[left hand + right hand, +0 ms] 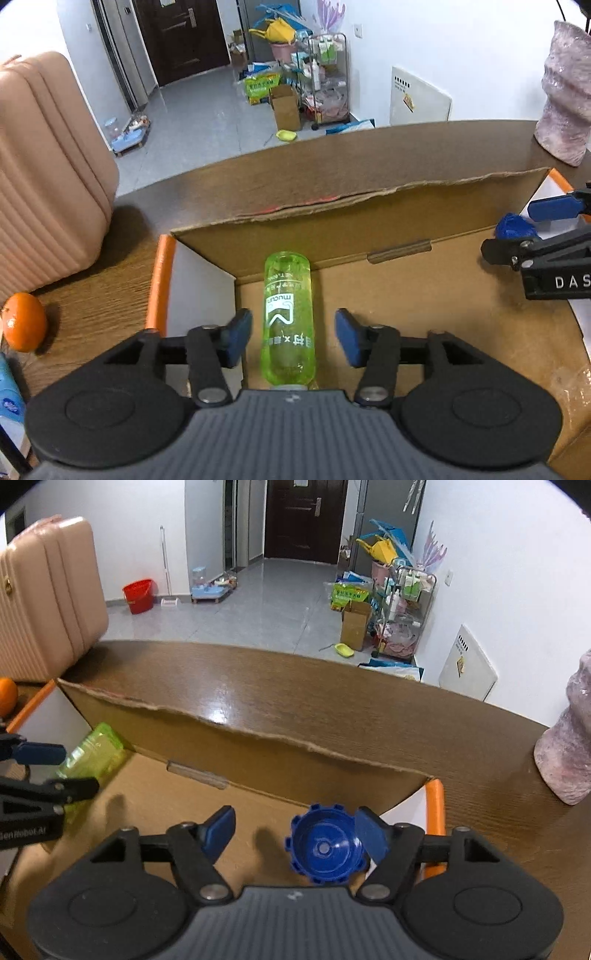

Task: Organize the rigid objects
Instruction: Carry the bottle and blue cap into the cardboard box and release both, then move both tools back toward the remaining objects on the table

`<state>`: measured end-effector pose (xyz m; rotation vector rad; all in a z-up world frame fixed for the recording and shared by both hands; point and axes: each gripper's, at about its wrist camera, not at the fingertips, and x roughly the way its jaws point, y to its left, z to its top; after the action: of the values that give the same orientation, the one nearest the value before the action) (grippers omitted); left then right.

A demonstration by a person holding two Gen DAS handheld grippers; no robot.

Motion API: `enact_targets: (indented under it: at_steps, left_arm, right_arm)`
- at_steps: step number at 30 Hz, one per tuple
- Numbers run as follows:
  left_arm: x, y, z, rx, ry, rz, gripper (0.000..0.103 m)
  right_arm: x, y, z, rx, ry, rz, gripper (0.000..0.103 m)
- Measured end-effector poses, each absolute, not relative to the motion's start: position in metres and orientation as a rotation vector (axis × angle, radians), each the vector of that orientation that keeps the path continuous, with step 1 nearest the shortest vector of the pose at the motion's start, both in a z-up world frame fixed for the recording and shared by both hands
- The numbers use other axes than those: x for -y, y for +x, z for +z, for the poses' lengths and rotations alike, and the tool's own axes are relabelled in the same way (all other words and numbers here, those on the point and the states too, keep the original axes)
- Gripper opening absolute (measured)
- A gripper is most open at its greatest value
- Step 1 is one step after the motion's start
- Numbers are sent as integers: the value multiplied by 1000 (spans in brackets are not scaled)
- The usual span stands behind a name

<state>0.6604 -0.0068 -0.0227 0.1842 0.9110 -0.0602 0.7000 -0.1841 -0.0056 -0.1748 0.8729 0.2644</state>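
Observation:
A clear green bottle lies on the floor of an open cardboard box, pointing away from me. My left gripper is open, its blue pads apart on either side of the bottle without touching it. The bottle also shows at the left of the right wrist view. A blue toothed cap lies in the box by its right end. My right gripper is open; its right pad is against the cap, the left pad well clear. The right gripper shows in the left wrist view.
The box sits on a brown wooden table. A pink suitcase stands at the left, an orange beside it. A pale purple vase stands at the right. Orange box edges flank the box.

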Motion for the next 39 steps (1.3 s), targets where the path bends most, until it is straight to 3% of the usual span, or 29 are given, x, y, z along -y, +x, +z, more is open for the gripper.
enact_targets:
  at_steps: [2, 9, 16, 20, 27, 39]
  left_arm:
    - [8, 655, -12, -895, 186, -62, 70]
    - [1, 615, 33, -800, 126, -68, 76]
    - [-18, 532, 80, -642, 76, -82, 92]
    - [-27, 469, 91, -547, 89, -78, 98]
    - [-27, 351, 88, -355, 118, -62, 103]
    - [-30, 185, 32, -293, 67, -28, 103]
  right_arm:
    - [189, 702, 0, -861, -163, 265, 72]
    - [197, 673, 30, -806, -131, 289, 75]
    - [215, 604, 72, -703, -105, 315, 87]
    - [227, 545, 91, -605, -80, 344, 88]
    - [239, 430, 95, -452, 3, 374, 97]
    - [239, 244, 41, -313, 50, 321, 103]
